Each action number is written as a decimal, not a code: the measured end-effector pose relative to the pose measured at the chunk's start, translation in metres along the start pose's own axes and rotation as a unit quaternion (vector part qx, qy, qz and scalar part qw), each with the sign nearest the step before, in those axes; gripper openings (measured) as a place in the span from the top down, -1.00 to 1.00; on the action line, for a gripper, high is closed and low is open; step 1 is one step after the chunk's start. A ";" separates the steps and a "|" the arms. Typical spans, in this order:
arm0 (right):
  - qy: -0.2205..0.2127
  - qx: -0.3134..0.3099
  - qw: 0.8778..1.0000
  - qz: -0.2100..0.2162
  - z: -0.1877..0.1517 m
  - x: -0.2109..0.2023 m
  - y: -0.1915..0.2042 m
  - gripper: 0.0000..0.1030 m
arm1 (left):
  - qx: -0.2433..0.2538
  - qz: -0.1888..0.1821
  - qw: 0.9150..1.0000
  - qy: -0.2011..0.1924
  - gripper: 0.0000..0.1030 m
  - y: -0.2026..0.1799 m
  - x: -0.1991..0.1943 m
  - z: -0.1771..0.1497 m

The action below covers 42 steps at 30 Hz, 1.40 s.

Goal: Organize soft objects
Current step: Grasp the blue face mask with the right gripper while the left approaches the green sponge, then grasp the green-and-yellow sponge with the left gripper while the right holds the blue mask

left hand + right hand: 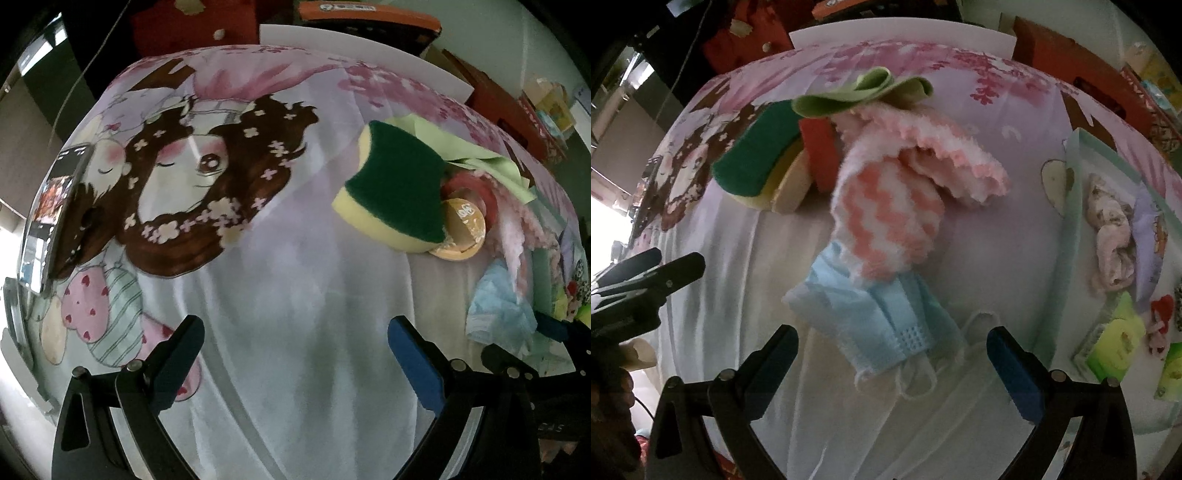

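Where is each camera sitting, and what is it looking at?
Left wrist: sits on the open left gripper, looking along its fingers over the cartoon-printed bedsheet toward the green-and-yellow sponge; the right gripper pokes in at the right edge.
Right wrist: sits on the open right gripper, looking down at the light blue face mask and the pink-and-white fuzzy sock; the left gripper shows at the left.
Both share the sheet, sponge, mask and sock.

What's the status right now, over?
Both hand-held grippers, left and right, open, empty. Blue face mask just ahead of right, pink fuzzy sock overlapping it. Path clear.
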State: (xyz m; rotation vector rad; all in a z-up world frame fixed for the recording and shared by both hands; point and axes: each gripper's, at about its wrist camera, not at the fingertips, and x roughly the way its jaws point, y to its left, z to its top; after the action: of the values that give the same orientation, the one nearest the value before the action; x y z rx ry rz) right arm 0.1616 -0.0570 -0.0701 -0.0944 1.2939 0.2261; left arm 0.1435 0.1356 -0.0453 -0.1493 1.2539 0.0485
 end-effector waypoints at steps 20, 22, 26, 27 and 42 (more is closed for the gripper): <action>-0.041 0.037 0.998 0.021 0.001 -0.007 -0.027 -0.49 | 0.014 0.000 1.000 -0.006 -0.93 -0.027 0.015 0.031; -0.041 0.040 0.998 0.028 -0.001 -0.009 -0.030 -0.41 | 0.014 -0.004 1.000 -0.007 -0.93 -0.027 0.014 0.035; -0.043 0.042 0.998 0.032 -0.003 -0.011 -0.033 -0.20 | 0.012 -0.008 1.000 -0.010 -0.93 -0.029 0.015 0.044; -0.043 0.043 0.998 0.033 -0.003 -0.011 -0.034 -0.13 | 0.010 -0.009 1.000 -0.011 -0.93 -0.029 0.015 0.046; -0.042 0.052 0.996 0.052 -0.011 -0.016 -0.049 0.45 | 0.029 -0.004 0.999 -0.032 -0.93 -0.048 0.027 0.080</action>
State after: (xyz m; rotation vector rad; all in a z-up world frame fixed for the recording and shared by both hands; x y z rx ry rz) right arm 0.1574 -0.1089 -0.0603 0.0704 1.2264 0.2485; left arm 0.2329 0.0975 -0.0425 -0.1016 1.1892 0.0102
